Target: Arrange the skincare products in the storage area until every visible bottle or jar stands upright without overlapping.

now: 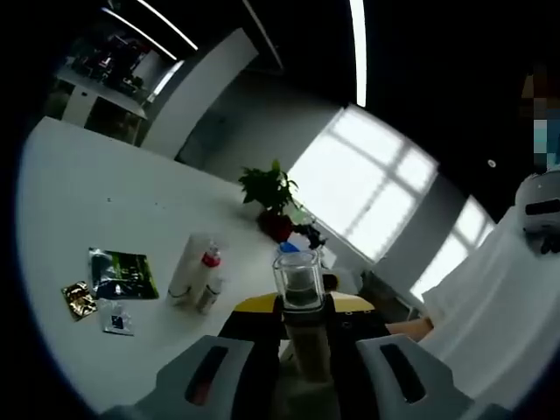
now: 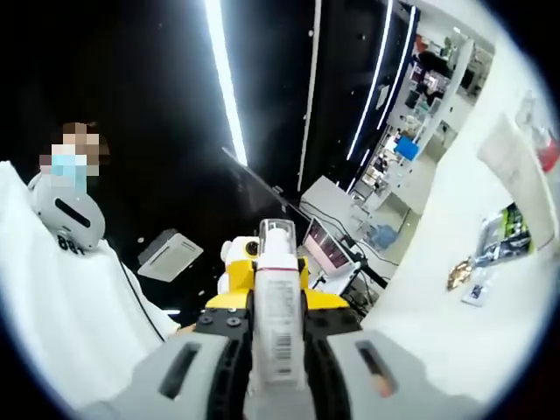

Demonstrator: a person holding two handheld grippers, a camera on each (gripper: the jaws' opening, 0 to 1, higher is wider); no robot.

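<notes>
Over on the left gripper view, the left gripper (image 1: 302, 372) has its fingers (image 1: 203, 376) pinching a bottle with a clear cap (image 1: 299, 289), held up well off the white bench (image 1: 96, 201). Down on the bench a white tube (image 1: 188, 267) and a small red-capped bottle (image 1: 208, 278) are lying flat, touching or nearly so, so that's clearly not sorted yet. Near them sit a green sachet (image 1: 122, 274), a gold sachet (image 1: 79, 299) and a small clear packet (image 1: 115, 317), all flat. A potted plant (image 1: 269, 199) stands further back.

Switching to the right gripper view, the right gripper (image 2: 278, 367) is clamped on a white barcode bottle (image 2: 278, 306), also lifted clear of the bench, with the yellow body of the other gripper just behind it. Off to the right I can make out the tube and the sachets on the bench surface, small and smeared by the lens.

My read: pretty early days. Two products are in the air and none stand upright on the bench that I can see. Both held bottles need setting down on their bases, apart from each other, and the two lying ones need standing up too.
</notes>
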